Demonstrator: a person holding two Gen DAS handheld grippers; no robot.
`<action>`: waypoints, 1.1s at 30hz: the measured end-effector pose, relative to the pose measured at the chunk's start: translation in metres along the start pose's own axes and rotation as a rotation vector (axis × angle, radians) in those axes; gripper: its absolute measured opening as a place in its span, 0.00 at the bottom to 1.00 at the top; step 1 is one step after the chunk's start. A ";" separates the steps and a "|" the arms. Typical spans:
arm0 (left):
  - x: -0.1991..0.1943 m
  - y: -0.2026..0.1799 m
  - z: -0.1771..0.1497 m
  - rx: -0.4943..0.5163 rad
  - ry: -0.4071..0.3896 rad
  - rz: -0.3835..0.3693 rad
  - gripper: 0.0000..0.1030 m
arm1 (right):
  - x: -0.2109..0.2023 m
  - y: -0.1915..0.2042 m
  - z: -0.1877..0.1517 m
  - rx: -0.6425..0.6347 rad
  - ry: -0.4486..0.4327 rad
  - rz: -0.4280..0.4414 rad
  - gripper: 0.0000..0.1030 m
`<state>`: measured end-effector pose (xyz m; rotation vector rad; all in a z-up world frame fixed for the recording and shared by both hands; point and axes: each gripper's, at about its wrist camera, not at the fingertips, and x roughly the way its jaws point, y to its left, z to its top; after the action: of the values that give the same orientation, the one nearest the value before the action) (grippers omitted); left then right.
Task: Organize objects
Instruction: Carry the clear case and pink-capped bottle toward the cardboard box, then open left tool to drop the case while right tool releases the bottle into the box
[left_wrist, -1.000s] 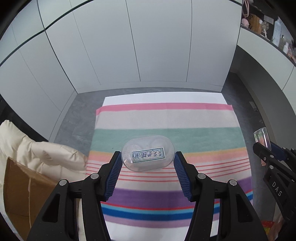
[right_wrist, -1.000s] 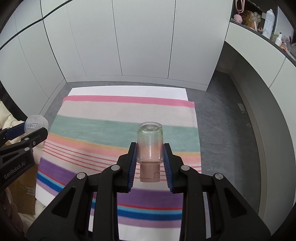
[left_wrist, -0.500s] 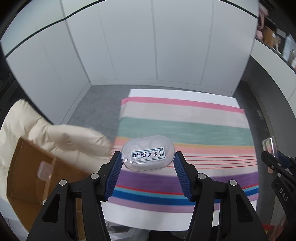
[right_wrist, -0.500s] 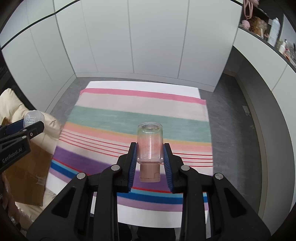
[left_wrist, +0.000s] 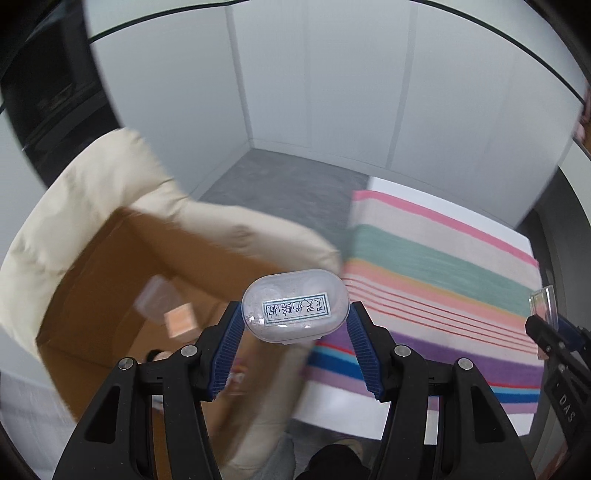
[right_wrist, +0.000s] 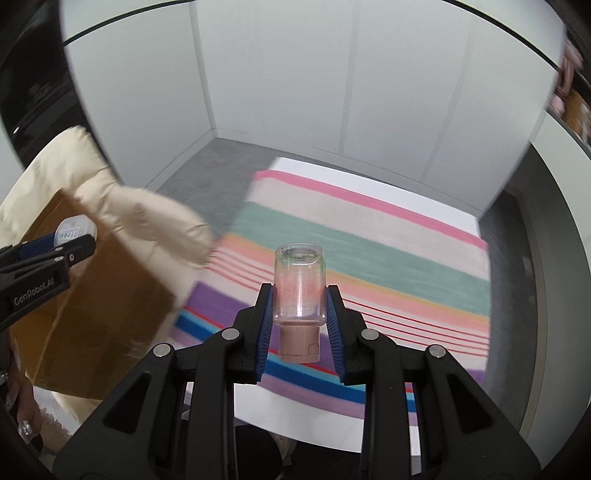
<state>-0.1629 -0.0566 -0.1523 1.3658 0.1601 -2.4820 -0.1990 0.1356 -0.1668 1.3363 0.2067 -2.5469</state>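
An oval labelled case (left_wrist: 295, 306) is being gripped by the left gripper (left_wrist: 295, 328) above the cardboard box (left_wrist: 122, 295), which already contains items, while an upside-down clear bottle (right_wrist: 300, 288) is being clamped by the right gripper (right_wrist: 299, 314), not yet deposited.

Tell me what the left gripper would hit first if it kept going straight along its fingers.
Probably the open cardboard box or its near wall: the left gripper, shut on the oval plastic case, points at about that edge. Depth is unclear.

A cloth (left_wrist: 436, 266) striped pink, beige, green, purple and blue lies beside a brown cardboard box (left_wrist: 110, 280) under cream fabric (left_wrist: 44, 229).
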 end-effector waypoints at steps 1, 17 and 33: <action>0.000 0.014 -0.001 -0.021 0.005 0.008 0.57 | 0.000 0.015 0.002 -0.018 -0.001 0.011 0.28; 0.013 0.223 -0.048 -0.268 0.087 0.185 0.57 | 0.015 0.275 0.006 -0.360 0.035 0.225 0.28; 0.029 0.252 -0.037 -0.225 0.115 0.141 0.91 | 0.042 0.331 -0.012 -0.351 0.066 0.255 0.97</action>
<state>-0.0678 -0.2929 -0.1844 1.3735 0.3447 -2.1979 -0.1168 -0.1847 -0.2103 1.2227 0.4429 -2.1382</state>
